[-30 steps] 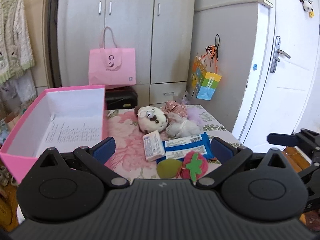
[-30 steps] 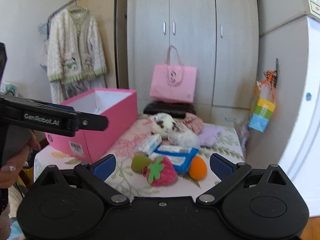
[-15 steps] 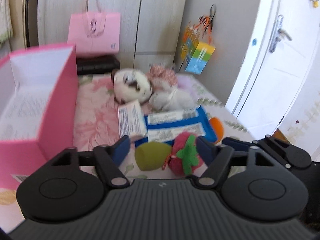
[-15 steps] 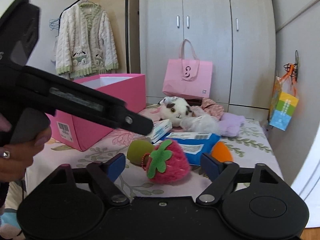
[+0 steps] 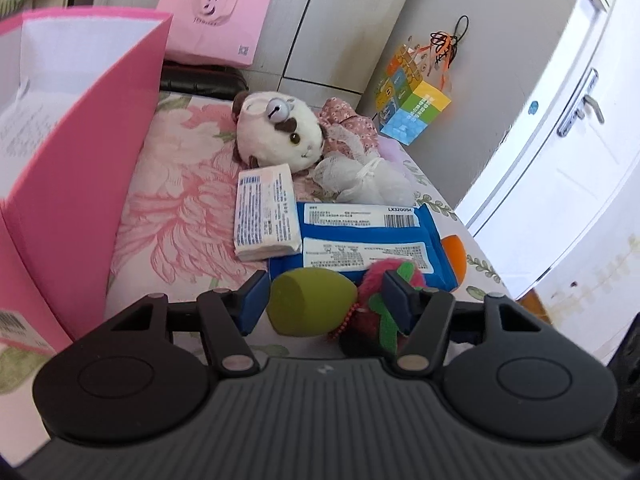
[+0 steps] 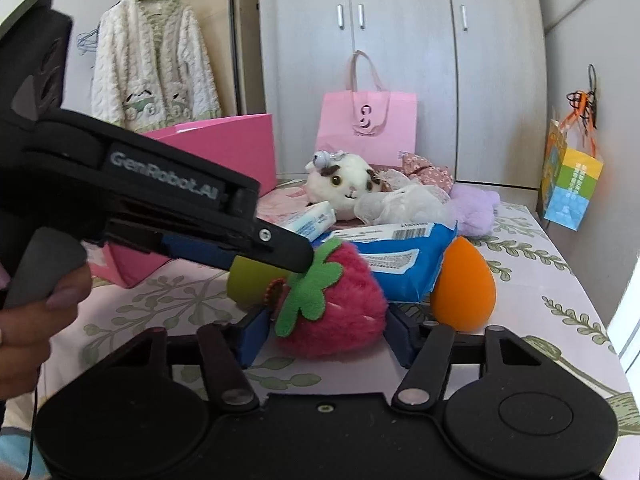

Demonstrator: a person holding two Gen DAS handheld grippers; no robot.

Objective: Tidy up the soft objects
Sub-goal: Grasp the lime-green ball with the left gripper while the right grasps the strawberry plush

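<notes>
Left gripper [image 5: 324, 300]: jaws closing, with the green sponge [image 5: 312, 302] between them. The left pad sits just beside the sponge; the right pad lies against the strawberry [image 5: 376, 316] at the sponge's far side. Whether the pads press on the sponge cannot be told.

Right gripper [image 6: 326, 334]: jaws closing, with the strawberry between them. Both pads stand at the plush flanks, close to or touching the fur; firm contact cannot be confirmed. The strawberry rests on the table [image 6: 532, 280], green leaf facing the camera.

In the right wrist view the left gripper crosses the picture from the left, held by a hand [image 6: 36, 312], its tip over the green sponge and touching the strawberry's leaf.

Other items on the floral-covered table: an orange sponge [image 6: 464, 284] upright just right of the strawberry, touching a blue pack [image 5: 368, 240] that lies flat behind both. A white tissue pack [image 5: 266, 212] lies left of the blue pack, overlapping its edge. Behind these, a white plush animal [image 5: 276, 136], white netted fabric [image 5: 360, 178], floral cloth [image 5: 348, 124] and a purple plush [image 6: 476, 210] are heaped together.

Pink box [image 5: 80, 168]: open, at the table's left side, paper inside.
</notes>
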